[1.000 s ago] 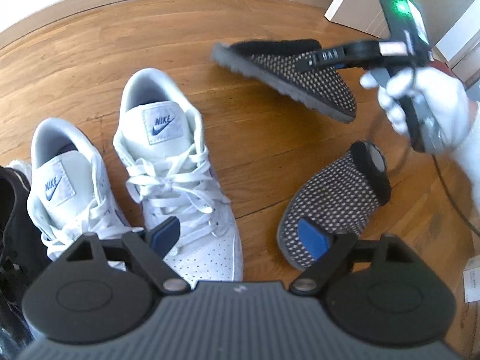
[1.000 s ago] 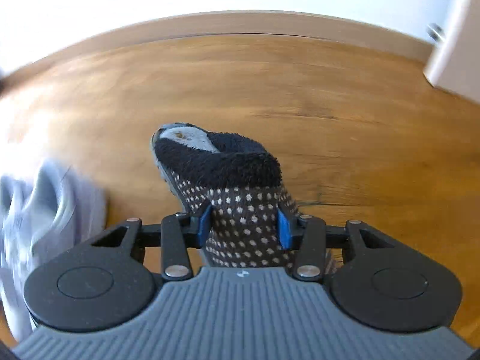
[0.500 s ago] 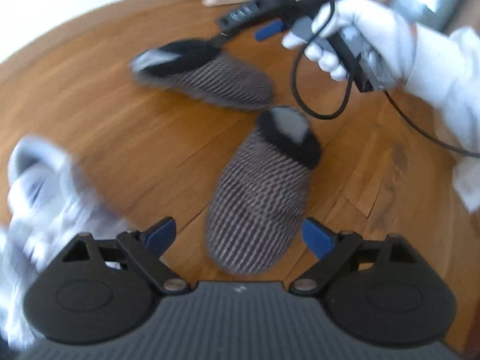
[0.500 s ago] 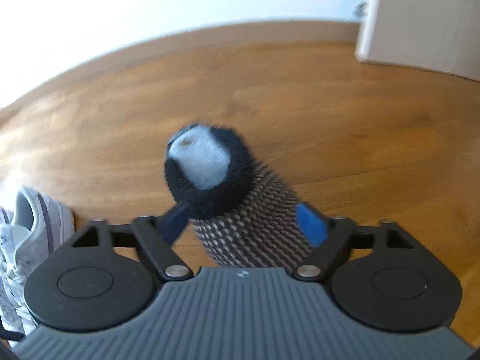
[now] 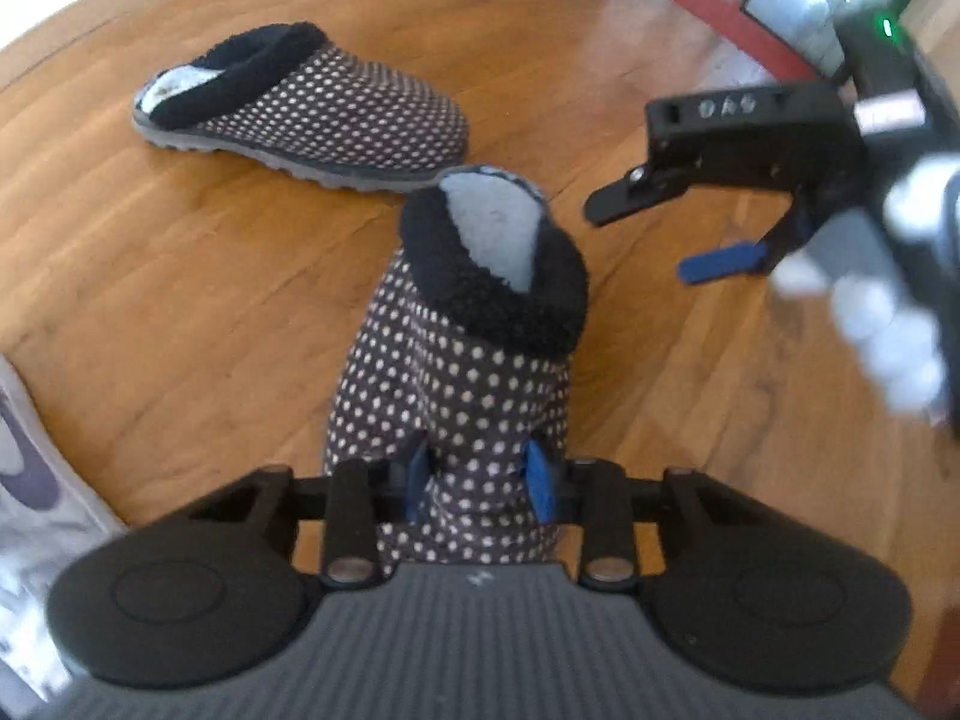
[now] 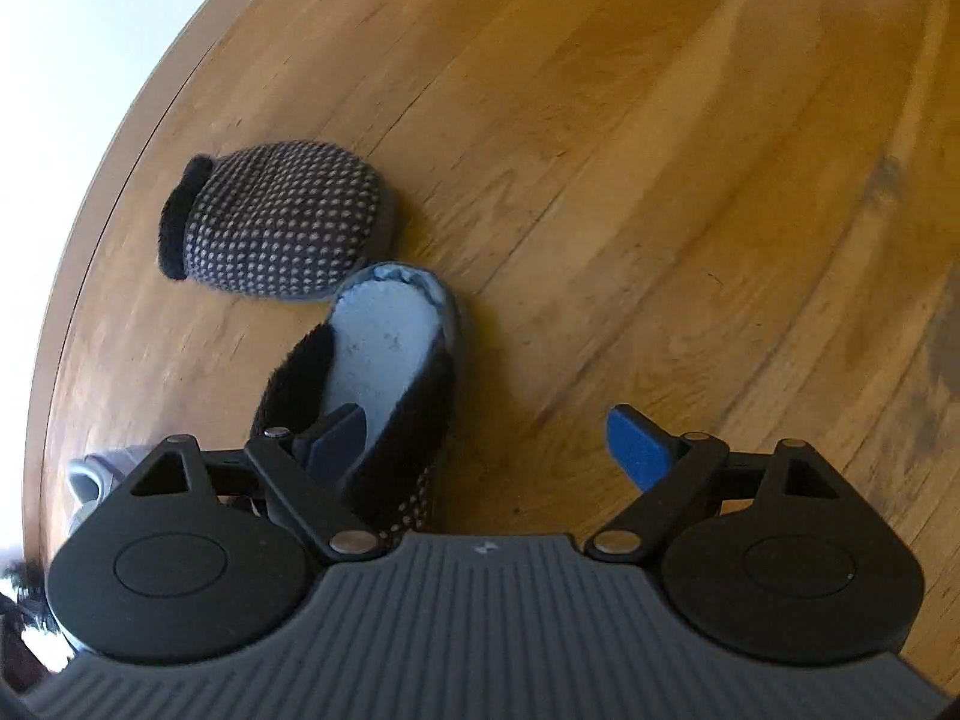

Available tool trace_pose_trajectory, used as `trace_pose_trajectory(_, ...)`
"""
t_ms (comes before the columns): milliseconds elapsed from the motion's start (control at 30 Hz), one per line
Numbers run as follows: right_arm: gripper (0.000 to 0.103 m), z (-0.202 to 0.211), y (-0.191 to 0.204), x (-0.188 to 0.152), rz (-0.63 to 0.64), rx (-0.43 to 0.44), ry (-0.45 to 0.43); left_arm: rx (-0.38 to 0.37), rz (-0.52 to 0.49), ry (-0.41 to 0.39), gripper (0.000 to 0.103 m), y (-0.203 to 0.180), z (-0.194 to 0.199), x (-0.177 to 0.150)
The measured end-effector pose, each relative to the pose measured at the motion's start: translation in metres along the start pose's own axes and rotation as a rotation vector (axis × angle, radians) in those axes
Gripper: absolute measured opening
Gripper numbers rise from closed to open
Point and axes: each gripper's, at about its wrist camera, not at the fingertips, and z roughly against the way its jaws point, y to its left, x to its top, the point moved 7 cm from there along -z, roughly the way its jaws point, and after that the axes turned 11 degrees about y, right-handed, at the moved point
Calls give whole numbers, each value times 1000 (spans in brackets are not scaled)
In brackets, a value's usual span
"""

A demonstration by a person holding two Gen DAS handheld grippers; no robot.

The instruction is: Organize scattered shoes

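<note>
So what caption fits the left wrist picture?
Left tool closing on a spotty slipper while its twin waits on the wooden floor.

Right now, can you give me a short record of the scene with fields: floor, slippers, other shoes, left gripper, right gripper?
floor: wood
near slipper: dotted, toe between the pads of the left gripper, heel pointing away
far slipper: same pattern, flat on the floor, free, beside the near one's heel
other shoes: a white sneaker at the left edge, blurred
left gripper: jaws closing, pads pressing the near slipper's toe
right gripper: open, holding nothing
</note>
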Motion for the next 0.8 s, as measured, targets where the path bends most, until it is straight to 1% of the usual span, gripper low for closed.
trace_pose_trajectory(33, 89, 1, 3, -1, 6, 7, -9, 19, -8, -26, 85, -4, 5, 2)
trace_pose_trajectory(67, 89, 3, 6, -2, 12, 13, -19, 62, -21, -42, 98, -5, 4, 6)
trace_pose_trajectory(133, 89, 6, 11, -1, 21, 15, -42, 153, -47, -73, 99, -7, 2, 14)
trace_pose_trajectory(200, 89, 7, 11, 2, 10, 22, -56, 189, -63, -58, 90, -6, -8, 19)
trace_pose_trajectory(233, 89, 7, 11, 3, 4, 25, -63, 171, -69, -47, 56, -5, -15, 20)
trace_pose_trajectory(267, 89, 7, 9, 5, -4, 21, -71, 137, -55, -37, 31, -3, -16, 18)
trace_pose_trajectory(300, 89, 9, 5, 6, -10, 21, -78, 101, -39, -28, 31, -1, -16, 16)
trace_pose_trajectory(367, 89, 13, -2, 7, -28, 12, -104, 76, 1, -56, 26, 6, -4, 8)
trace_pose_trajectory(433, 89, 16, -7, 10, -42, 4, -120, 59, 50, -84, 26, 15, 10, 0)
trace_pose_trajectory(467, 89, 18, -12, 12, -64, -9, -137, 62, 80, -107, 25, 20, 20, -6)
trace_pose_trajectory(533, 89, 19, -16, 13, -83, -14, -143, 71, 129, -143, 25, 27, 37, -15)
trace_pose_trajectory(600, 89, 15, -14, 13, -74, -13, -133, 88, 177, -175, 25, 34, 52, -21)
trace_pose_trajectory(633, 89, 14, -11, 11, -65, -9, -125, 114, 222, -190, 28, 43, 60, -24)
trace_pose_trajectory(667, 89, 11, -8, 9, -52, -1, -114, 121, 232, -191, 38, 42, 61, -23)
trace_pose_trajectory(733, 89, 9, 2, 1, -27, 23, -82, 131, 242, -132, 47, 44, 57, -26)
trace_pose_trajectory(800, 89, 4, 17, -11, 0, 64, -31, 114, 253, -81, 55, 47, 61, -31)
